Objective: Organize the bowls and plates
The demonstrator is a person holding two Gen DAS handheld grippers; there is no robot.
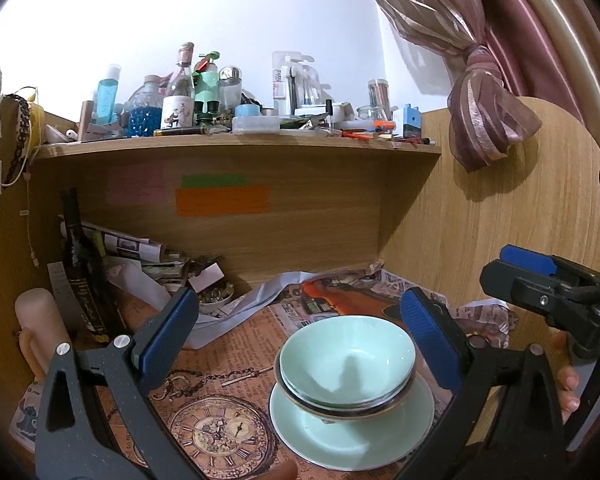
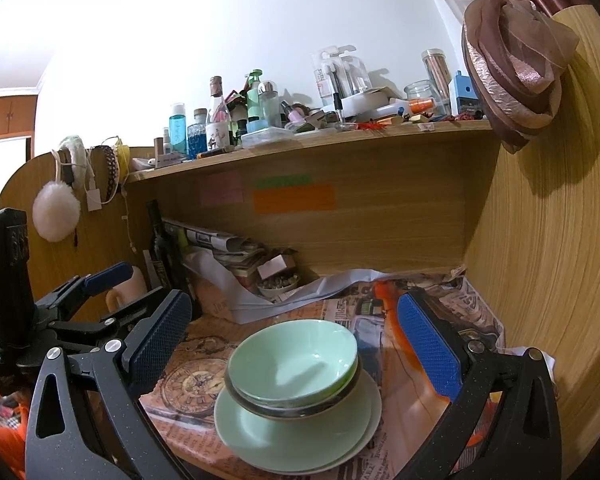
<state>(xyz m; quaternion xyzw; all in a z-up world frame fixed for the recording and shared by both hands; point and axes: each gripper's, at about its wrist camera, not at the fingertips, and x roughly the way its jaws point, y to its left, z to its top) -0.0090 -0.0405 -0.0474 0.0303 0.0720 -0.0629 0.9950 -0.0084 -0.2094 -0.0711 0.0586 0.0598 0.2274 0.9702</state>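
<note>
Two nested green bowls (image 2: 296, 364) sit on stacked plates (image 2: 300, 432); both left claw (image 1: 300, 344) and right claw (image 2: 296, 344) spread, empty.

Both black, speckled plastic tongs (image 1: 296, 336) (image 2: 296, 340) carry blue, diamond-textured rubber pads (image 1: 432, 336) at their tips, with silver screws (image 1: 121, 341) at the hinges behind.

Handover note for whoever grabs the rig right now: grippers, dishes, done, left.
Left gripper: open, holding nothing, above the stack.
Right gripper: open, holding nothing, also facing the stack.
Dishes: two green bowls nested, sitting on the green plates, all on the newspaper-covered desk.
Done: bowls and plates look stacked in one pile.
Left: no other loose dishes in view; check the pile sits centred, then back off.
</note>
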